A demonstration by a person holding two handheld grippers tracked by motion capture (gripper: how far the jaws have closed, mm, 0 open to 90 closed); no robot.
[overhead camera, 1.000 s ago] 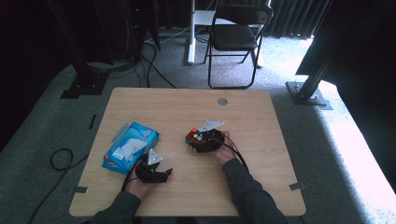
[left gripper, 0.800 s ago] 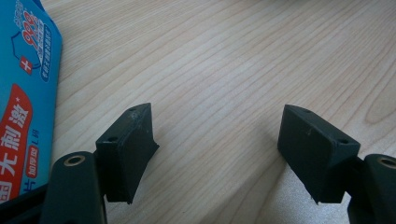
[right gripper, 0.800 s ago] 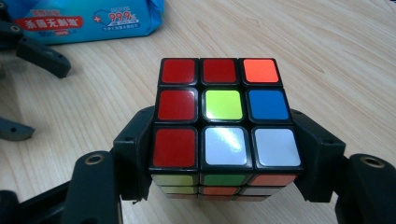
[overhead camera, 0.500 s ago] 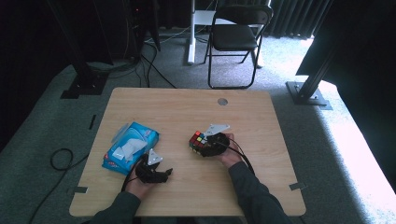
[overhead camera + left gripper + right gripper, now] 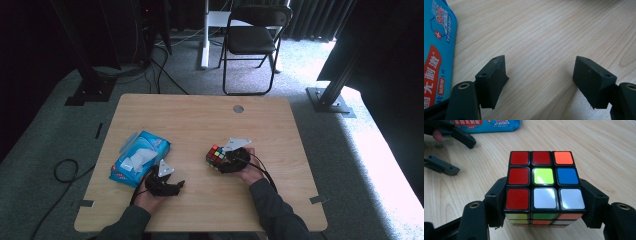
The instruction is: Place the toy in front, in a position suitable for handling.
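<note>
Scrambled multicoloured plastic puzzle cube [image 5: 544,186] sits pinched between the right gripper's [image 5: 225,159] fingers [image 5: 496,202], right of centre on the pale wooden desk [image 5: 200,120]. Left gripper [image 5: 541,82], fingers spread with nothing between them, rests beside a blue tissue pack [image 5: 139,158]. Beyond stands a black folding chair [image 5: 252,40] on grey carpet.

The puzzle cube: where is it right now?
The puzzle cube sits clamped in the right tool near the table's middle, right of the tissue pack.

Bare table [image 5: 200,120] ahead — tissue pack [image 5: 139,157] blocks left
</note>
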